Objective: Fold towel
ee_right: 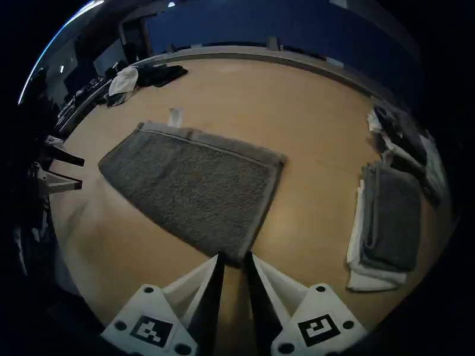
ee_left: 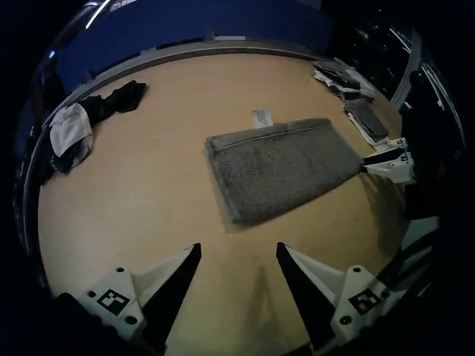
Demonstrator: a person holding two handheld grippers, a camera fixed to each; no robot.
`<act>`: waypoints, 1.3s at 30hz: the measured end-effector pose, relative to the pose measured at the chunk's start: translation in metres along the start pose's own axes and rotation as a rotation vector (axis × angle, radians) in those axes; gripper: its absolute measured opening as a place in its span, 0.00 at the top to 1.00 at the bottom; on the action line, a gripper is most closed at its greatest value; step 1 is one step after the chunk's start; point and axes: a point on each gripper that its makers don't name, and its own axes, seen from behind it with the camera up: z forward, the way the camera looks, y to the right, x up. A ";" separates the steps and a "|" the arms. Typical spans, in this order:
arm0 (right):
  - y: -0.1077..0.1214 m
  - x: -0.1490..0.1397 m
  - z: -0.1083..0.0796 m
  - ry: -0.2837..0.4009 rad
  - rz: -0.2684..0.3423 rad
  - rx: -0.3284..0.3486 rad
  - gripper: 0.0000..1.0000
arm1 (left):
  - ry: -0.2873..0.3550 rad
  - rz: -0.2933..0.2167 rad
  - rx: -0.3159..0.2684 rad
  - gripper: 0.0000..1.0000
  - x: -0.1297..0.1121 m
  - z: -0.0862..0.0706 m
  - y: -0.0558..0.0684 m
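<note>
Right gripper (ee_right: 234, 256): jaws narrowed to slit, near corner of towel (ee_right: 190, 184) right at tips; real pinch or not, cannot tell. Left gripper (ee_left: 238, 248): jaws wide open, empty, towel ahead, apart from tips. Towel flat on counter (ee_right: 309, 118), looks folded once already, tag (ee_right: 175, 115) at far edge. Next fold not started. Folded stack (ee_right: 389, 228) right of right jaws.

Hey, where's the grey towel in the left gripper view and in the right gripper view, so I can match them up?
Left gripper view: the grey towel lies mid-picture, slightly right, with its right corner at the right gripper.
Right gripper view: the grey towel lies centre-left, with its near corner at the right gripper.
Shared landmark: the white tag on the towel's far edge.
</note>
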 end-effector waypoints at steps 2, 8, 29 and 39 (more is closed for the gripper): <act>-0.001 -0.001 0.000 -0.004 0.001 0.004 0.77 | 0.002 0.001 0.001 0.06 0.001 0.000 0.000; -0.001 -0.003 0.000 -0.006 0.010 0.008 0.90 | 0.001 0.001 0.001 0.06 0.001 0.000 -0.001; -0.002 0.019 -0.012 0.052 -0.013 -0.002 0.98 | 0.002 0.003 0.000 0.06 0.001 0.000 -0.002; -0.010 0.057 -0.029 0.114 -0.055 -0.007 0.98 | 0.013 -0.002 0.000 0.06 0.003 -0.004 -0.006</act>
